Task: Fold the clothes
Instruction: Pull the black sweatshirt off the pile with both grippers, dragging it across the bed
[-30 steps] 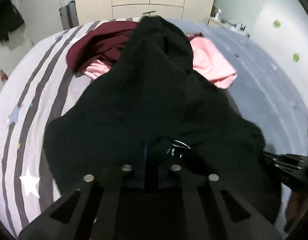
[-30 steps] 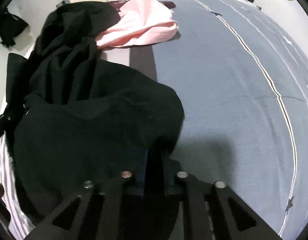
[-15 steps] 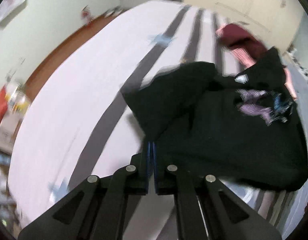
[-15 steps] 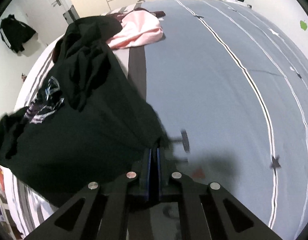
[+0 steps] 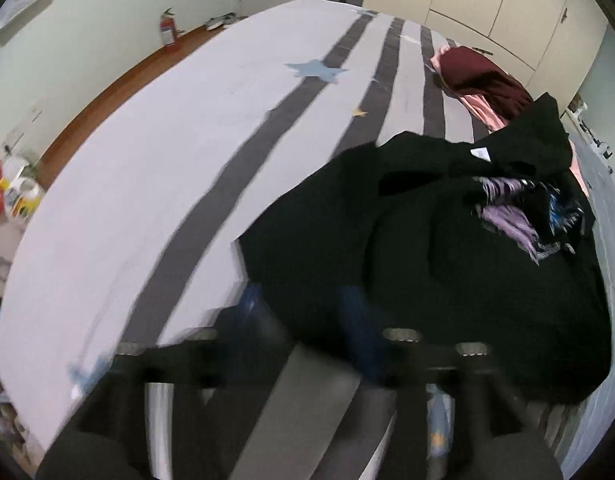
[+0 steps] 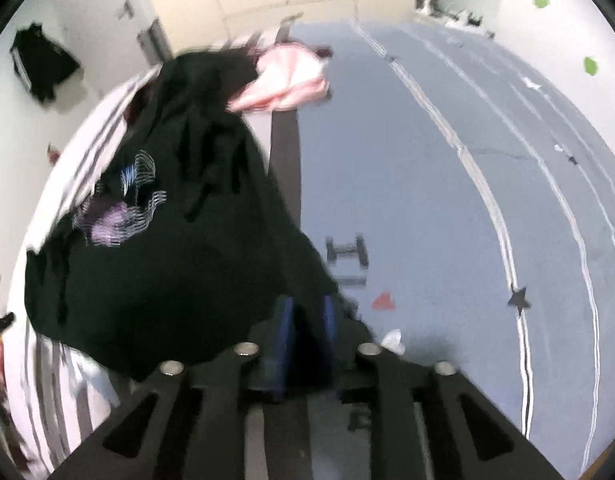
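On the bed [image 5: 155,168], black shirt [image 5: 447,264] lies crumpled, pink garment [image 6: 287,84] beyond. Left gripper [image 5: 299,312] fingers spread, shirt hem between, motion-blurred. Right gripper [image 6: 305,320] parted slightly, fabric between its pads.

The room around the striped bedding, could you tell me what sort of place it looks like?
Most likely a home bedroom. A wide bed with striped, star-printed covers fills both views, cream wardrobe doors line the far wall, and a black T-shirt lies on it with a maroon garment and a pink garment.
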